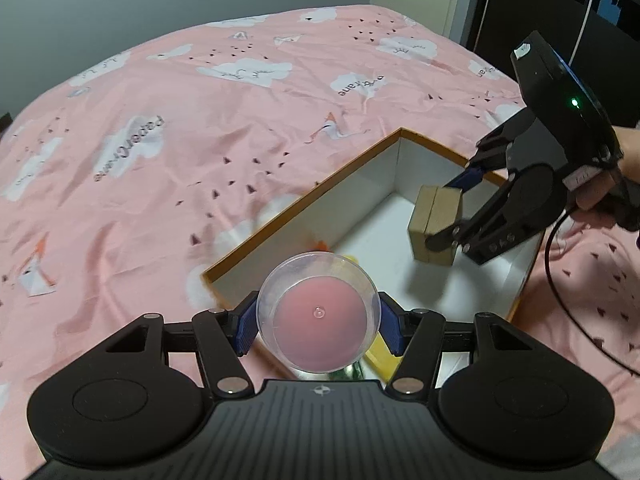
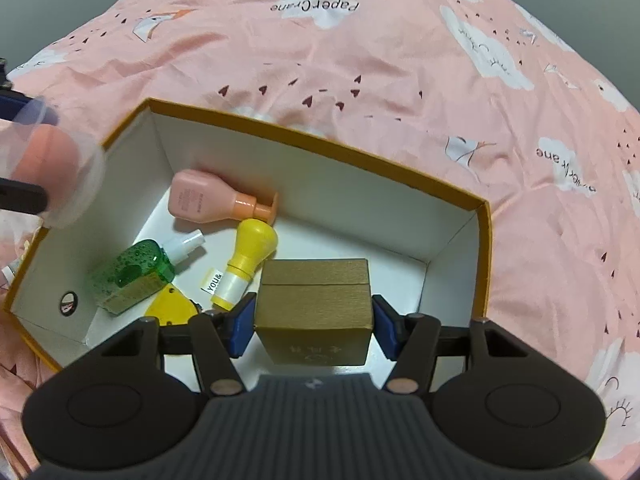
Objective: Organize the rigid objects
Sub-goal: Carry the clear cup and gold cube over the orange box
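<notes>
An open cardboard box (image 1: pixel 352 168) with an orange rim and white inside lies on the pink bed; the right wrist view shows its rim (image 2: pixel 360 152) too. My left gripper (image 1: pixel 318 320) is shut on a clear plastic cup (image 1: pixel 318 312) and holds it over the box's near corner; the cup also shows at the left edge of the right wrist view (image 2: pixel 52 168). My right gripper (image 2: pixel 314 322) is shut on a small golden-brown box (image 2: pixel 316 300) and holds it inside the cardboard box, above its floor; the left wrist view shows it too (image 1: pixel 436 224).
In the box lie a pink bottle (image 2: pixel 200 198), a yellow bottle (image 2: pixel 244 268), a green spray bottle (image 2: pixel 140 270) and a yellow flat piece (image 2: pixel 172 306). The pink cloud-print bedspread (image 1: pixel 180 140) surrounds the box. A cable (image 1: pixel 560 280) trails from the right gripper.
</notes>
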Action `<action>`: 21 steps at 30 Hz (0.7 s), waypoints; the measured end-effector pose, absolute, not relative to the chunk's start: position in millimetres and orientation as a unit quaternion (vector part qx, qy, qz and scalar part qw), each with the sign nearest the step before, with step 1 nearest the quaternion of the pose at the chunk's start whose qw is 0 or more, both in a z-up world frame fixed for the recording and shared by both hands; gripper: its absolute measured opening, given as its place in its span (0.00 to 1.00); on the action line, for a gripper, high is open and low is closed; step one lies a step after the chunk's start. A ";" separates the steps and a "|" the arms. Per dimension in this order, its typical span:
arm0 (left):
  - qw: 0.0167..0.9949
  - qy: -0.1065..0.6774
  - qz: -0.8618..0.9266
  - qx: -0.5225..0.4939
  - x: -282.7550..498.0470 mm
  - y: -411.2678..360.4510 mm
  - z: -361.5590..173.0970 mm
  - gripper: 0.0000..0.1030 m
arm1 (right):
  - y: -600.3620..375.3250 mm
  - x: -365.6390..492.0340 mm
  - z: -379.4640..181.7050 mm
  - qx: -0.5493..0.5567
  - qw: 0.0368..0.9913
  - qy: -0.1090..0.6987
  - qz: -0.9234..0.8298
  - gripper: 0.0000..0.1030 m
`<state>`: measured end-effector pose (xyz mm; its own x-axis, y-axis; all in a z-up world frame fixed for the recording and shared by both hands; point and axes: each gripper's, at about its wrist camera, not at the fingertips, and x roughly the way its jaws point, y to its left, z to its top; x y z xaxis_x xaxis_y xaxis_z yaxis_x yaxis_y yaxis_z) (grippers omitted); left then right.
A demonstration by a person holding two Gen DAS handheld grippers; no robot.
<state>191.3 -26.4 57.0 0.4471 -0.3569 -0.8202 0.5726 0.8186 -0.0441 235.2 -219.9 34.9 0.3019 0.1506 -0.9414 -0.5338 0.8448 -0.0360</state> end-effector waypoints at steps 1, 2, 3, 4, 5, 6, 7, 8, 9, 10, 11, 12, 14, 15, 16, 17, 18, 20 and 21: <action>0.840 0.451 -0.278 0.119 193.9 -29.9 53.5 0.66 | -220.4 236.4 32.0 -0.174 0.786 0.552 0.218 0.58; 0.836 0.456 -0.281 0.115 197.5 -34.0 48.6 0.66 | -220.9 236.7 30.2 -0.174 0.784 0.555 0.219 0.58; 0.833 0.461 -0.285 0.109 200.1 -37.8 44.2 0.66 | -221.0 237.3 27.2 -0.174 0.780 0.559 0.221 0.58; 0.830 0.465 -0.291 0.104 202.1 -42.1 39.9 0.66 | -221.0 238.2 24.0 -0.173 0.777 0.563 0.223 0.58; 0.828 0.466 -0.296 0.101 203.0 -45.6 36.7 0.66 | -221.9 238.7 21.3 -0.173 0.773 0.568 0.225 0.58; 0.825 0.468 -0.301 0.097 203.9 -50.5 32.6 0.66 | -223.1 239.2 19.1 -0.171 0.769 0.573 0.227 0.58; 0.823 0.470 -0.305 0.095 204.6 -53.9 29.8 0.66 | -225.5 239.4 17.5 -0.166 0.765 0.579 0.229 0.58; 0.821 0.472 -0.309 0.093 205.6 -58.3 25.9 0.66 | -227.8 240.2 15.8 -0.161 0.761 0.585 0.230 0.58; 0.818 0.474 -0.312 0.092 206.7 -62.2 22.1 0.66 | -230.0 240.1 14.4 -0.156 0.758 0.590 0.231 0.58; 0.816 0.476 -0.315 0.090 207.7 -66.0 18.1 0.66 | -232.3 240.3 13.0 -0.151 0.754 0.596 0.231 0.58; 0.814 0.478 -0.317 0.088 208.6 -69.3 14.6 0.66 | -234.0 240.1 11.8 -0.148 0.751 0.601 0.231 0.58; 0.813 0.479 -0.319 0.084 209.0 -72.1 11.1 0.66 | -235.8 239.5 10.4 -0.146 0.747 0.606 0.232 0.58; 0.809 0.484 -0.326 0.077 209.6 -77.8 4.9 0.66 | -237.8 237.3 8.0 -0.144 0.738 0.615 0.236 0.58; 0.805 0.486 -0.332 0.076 208.2 -81.7 0.7 0.66 | -238.6 236.2 7.3 -0.143 0.733 0.620 0.240 0.58; 0.801 0.488 -0.337 0.076 206.9 -84.4 -2.0 0.66 | -239.3 234.9 6.9 -0.143 0.729 0.624 0.243 0.58; 0.796 0.492 -0.344 0.077 205.0 -88.0 -6.4 0.66 | -239.8 234.1 6.6 -0.143 0.724 0.628 0.245 0.58; 0.793 0.496 -0.347 0.075 204.1 -91.1 -10.0 0.66 | -240.3 233.2 6.0 -0.146 0.720 0.632 0.246 0.58; 0.786 0.505 -0.349 0.069 202.9 -94.5 -16.6 0.66 | -240.9 232.4 4.9 -0.159 0.713 0.638 0.243 0.58; 0.783 0.510 -0.351 0.063 202.9 -95.4 -19.9 0.66 | -241.0 231.7 4.1 -0.168 0.709 0.640 0.242 0.58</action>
<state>202.9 -95.4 -19.9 0.2347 -0.4847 -0.8426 0.6137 0.7461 -0.2582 231.7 -241.0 4.1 0.0633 0.1280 -0.9897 -0.5589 0.8262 0.0711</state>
